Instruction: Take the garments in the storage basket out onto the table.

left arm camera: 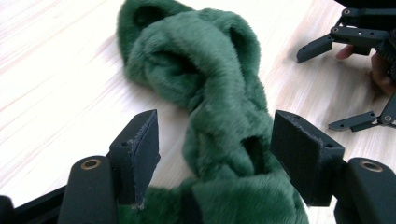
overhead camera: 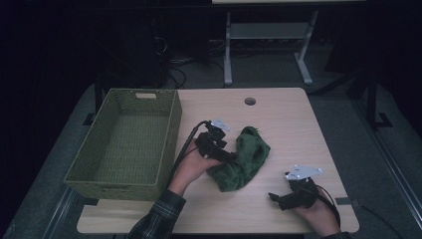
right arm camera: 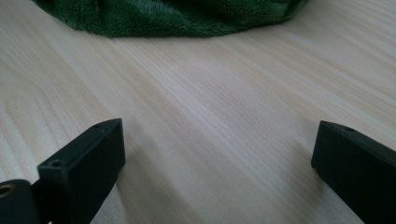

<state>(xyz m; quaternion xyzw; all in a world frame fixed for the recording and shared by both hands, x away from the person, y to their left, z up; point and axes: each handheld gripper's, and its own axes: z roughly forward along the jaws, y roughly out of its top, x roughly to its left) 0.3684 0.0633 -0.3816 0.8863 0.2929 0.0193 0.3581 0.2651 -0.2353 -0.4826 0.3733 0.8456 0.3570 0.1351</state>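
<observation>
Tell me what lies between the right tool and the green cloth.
Nothing: bare table runs from the right tool to the green cloth, seen in the right gripper view.

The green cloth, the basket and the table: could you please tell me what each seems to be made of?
Green cloth: soft plush or fleece, judging by its deep, fuzzy pile and loose folds. Basket: olive-green woven material with a matte look, perhaps plastic or paper cord; the fine weave pattern shows on its walls. Table: pale wood or wood-look laminate with a smooth finish and visible grain lines.
</observation>
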